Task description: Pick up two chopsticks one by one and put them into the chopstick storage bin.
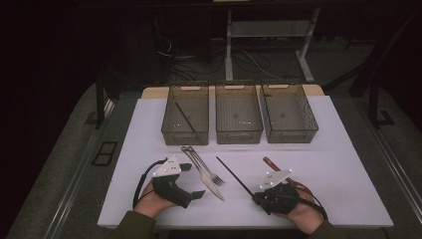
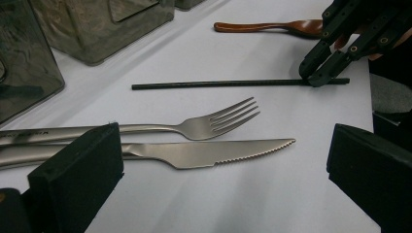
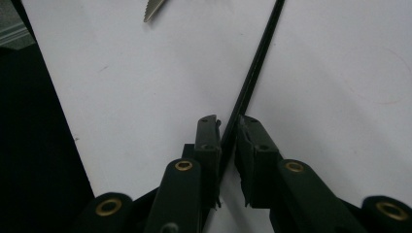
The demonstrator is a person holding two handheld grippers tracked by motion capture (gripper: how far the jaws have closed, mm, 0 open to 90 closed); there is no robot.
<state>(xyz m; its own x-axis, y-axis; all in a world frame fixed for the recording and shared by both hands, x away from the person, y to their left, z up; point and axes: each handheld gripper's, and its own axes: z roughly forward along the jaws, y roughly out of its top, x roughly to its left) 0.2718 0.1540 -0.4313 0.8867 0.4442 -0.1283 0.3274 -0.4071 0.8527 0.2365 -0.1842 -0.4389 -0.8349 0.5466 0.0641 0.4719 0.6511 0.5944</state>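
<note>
Item: black chopstick, lying lower centre of the high view on the white table, pinched near its end by the right gripper; to be lifted level, grip kept firm; left gripper spread wide, empty, beside knife and fork.

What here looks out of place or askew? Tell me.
One black chopstick already lies aslant in the left bin, while its mate is on the table with the right tool closed around its end. The fork, knife and wooden spoon lie loose and unsorted.
</note>
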